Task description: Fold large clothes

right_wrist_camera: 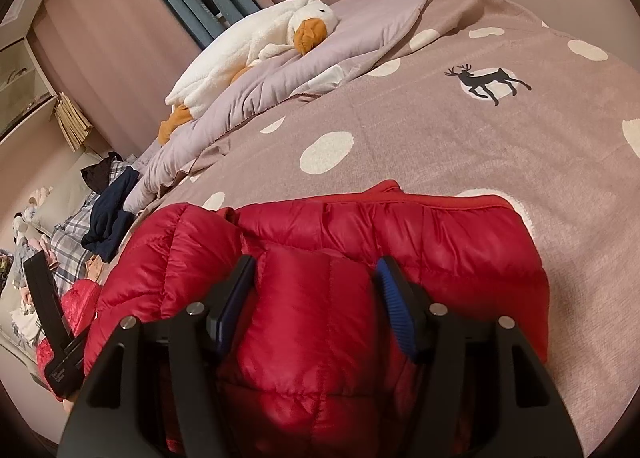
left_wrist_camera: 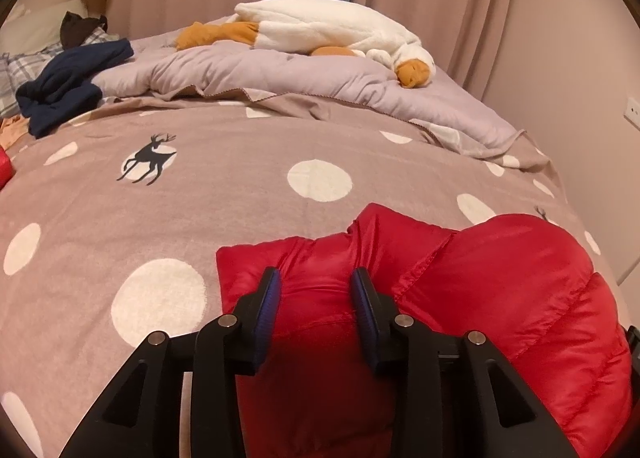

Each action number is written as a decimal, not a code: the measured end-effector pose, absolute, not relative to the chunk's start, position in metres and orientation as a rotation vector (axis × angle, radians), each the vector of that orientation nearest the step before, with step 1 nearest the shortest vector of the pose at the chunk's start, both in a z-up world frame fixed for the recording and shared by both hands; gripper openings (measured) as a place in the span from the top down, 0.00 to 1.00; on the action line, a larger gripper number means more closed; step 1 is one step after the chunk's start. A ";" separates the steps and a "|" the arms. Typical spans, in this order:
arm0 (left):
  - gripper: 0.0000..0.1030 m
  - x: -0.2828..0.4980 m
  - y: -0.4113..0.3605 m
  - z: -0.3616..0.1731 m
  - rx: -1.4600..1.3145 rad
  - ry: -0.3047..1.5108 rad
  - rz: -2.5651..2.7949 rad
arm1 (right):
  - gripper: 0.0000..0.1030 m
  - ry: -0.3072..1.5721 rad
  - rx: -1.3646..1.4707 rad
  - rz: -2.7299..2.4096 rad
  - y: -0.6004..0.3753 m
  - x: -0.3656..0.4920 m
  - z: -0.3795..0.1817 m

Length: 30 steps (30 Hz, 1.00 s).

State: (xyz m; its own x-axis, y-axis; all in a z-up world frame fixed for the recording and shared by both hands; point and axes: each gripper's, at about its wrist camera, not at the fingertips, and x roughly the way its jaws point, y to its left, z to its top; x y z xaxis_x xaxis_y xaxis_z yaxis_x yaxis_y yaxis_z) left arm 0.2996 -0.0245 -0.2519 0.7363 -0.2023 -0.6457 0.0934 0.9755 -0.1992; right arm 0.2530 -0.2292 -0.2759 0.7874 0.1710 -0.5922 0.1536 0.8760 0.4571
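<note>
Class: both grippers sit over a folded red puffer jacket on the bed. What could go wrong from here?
1. The jacket is puffy and slick; with the fingers apart around it, the fold may spring open.
2. The right gripper straddles only a raised bulge, so closing might pinch just one layer.

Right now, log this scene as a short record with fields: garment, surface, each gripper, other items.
garment: red puffer jacket, bunched on the bed
surface: bedspread, taupe with white dots and deer prints
left gripper: jaws apart, astride a fold of the jacket, pads not clearly pressing
right gripper: jaws wider apart, astride a puffy panel, gaps beside the pads
other items: goose plush on a lilac duvet; navy garment at the far left
fold status: not yet neat
</note>
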 end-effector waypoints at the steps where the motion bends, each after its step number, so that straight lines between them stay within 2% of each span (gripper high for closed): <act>1: 0.59 0.299 -0.023 -0.251 -0.163 0.724 -0.160 | 0.39 0.670 0.521 0.019 -0.230 0.252 -0.275; 2: 0.53 0.298 -0.020 -0.249 -0.172 0.723 -0.157 | 0.37 0.671 0.533 0.034 -0.232 0.251 -0.274; 5: 0.17 0.293 0.001 -0.242 -0.257 0.771 -0.099 | 0.28 0.674 0.634 0.122 -0.250 0.245 -0.268; 7: 0.16 0.286 0.024 -0.238 -0.425 0.791 -0.145 | 0.07 0.628 0.705 0.122 -0.269 0.229 -0.262; 9: 0.15 0.277 0.046 -0.237 -0.597 0.792 -0.274 | 0.00 0.580 0.742 0.070 -0.284 0.214 -0.258; 10: 0.14 0.270 0.055 -0.237 -0.663 0.789 -0.337 | 0.00 0.567 0.761 0.043 -0.292 0.206 -0.258; 12: 0.04 0.259 0.068 -0.239 -0.716 0.787 -0.413 | 0.00 0.579 0.837 0.048 -0.307 0.193 -0.264; 13: 0.03 0.254 0.072 -0.242 -0.713 0.791 -0.444 | 0.00 0.583 0.887 0.074 -0.311 0.188 -0.269; 17: 0.03 0.242 0.067 -0.256 -0.659 0.872 -0.528 | 0.00 0.637 1.015 0.185 -0.312 0.180 -0.291; 22: 0.03 0.241 0.036 -0.281 -0.809 0.942 -0.788 | 0.00 0.775 0.872 0.334 -0.270 0.188 -0.300; 24: 0.01 0.241 0.019 -0.294 -0.776 0.998 -0.792 | 0.00 0.762 0.884 0.415 -0.251 0.189 -0.303; 28: 0.01 0.244 0.011 -0.297 -0.798 0.968 -0.818 | 0.00 0.725 1.037 0.651 -0.226 0.204 -0.314; 29: 0.01 0.247 0.013 -0.300 -0.823 0.975 -0.828 | 0.01 0.714 1.040 0.654 -0.222 0.207 -0.316; 30: 0.02 0.250 0.014 -0.302 -0.836 0.986 -0.836 | 0.08 0.707 1.035 0.650 -0.220 0.209 -0.317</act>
State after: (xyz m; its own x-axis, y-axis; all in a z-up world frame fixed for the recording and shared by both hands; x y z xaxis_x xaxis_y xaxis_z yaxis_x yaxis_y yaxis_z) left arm 0.2502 0.0142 -0.3024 0.3171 -0.8797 -0.3545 0.2062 0.4288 -0.8796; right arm 0.2094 -0.2195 -0.3174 0.6100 0.7639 -0.2104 -0.1456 0.3691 0.9179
